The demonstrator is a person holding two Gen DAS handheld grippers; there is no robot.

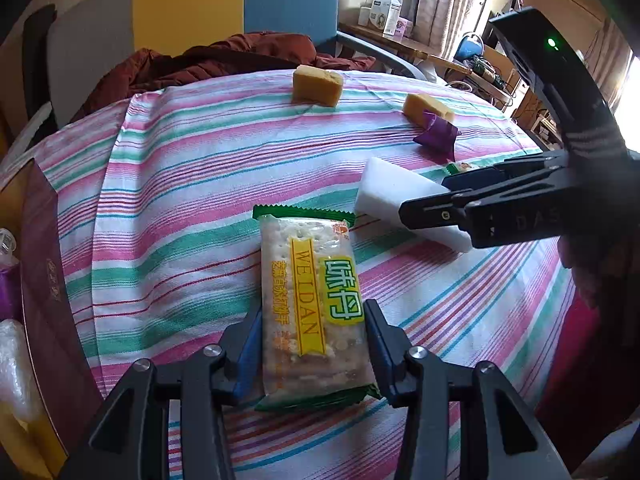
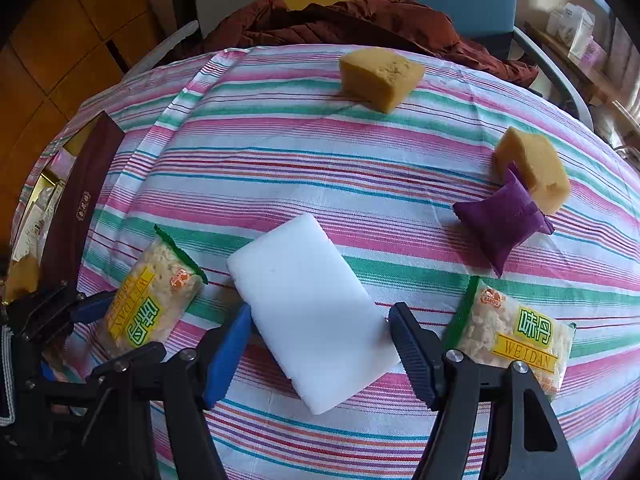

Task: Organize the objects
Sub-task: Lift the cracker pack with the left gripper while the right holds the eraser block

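Note:
A cracker packet [image 1: 312,312] with a green edge lies on the striped cloth between the fingers of my left gripper [image 1: 312,320], whose jaws stand open around it, close to its sides. The packet also shows in the right wrist view [image 2: 148,308]. A white foam block [image 2: 308,312] lies between the open jaws of my right gripper [image 2: 320,320], apart from both pads; it also shows in the left wrist view [image 1: 400,196]. A second cracker packet [image 2: 516,336] lies at the right.
Two yellow sponge pieces [image 2: 380,76] [image 2: 532,164] and a purple sachet [image 2: 500,220] lie farther back on the cloth. A dark brown box [image 2: 80,200] with items inside stands at the left edge. A brown jacket [image 2: 360,24] lies on chairs behind.

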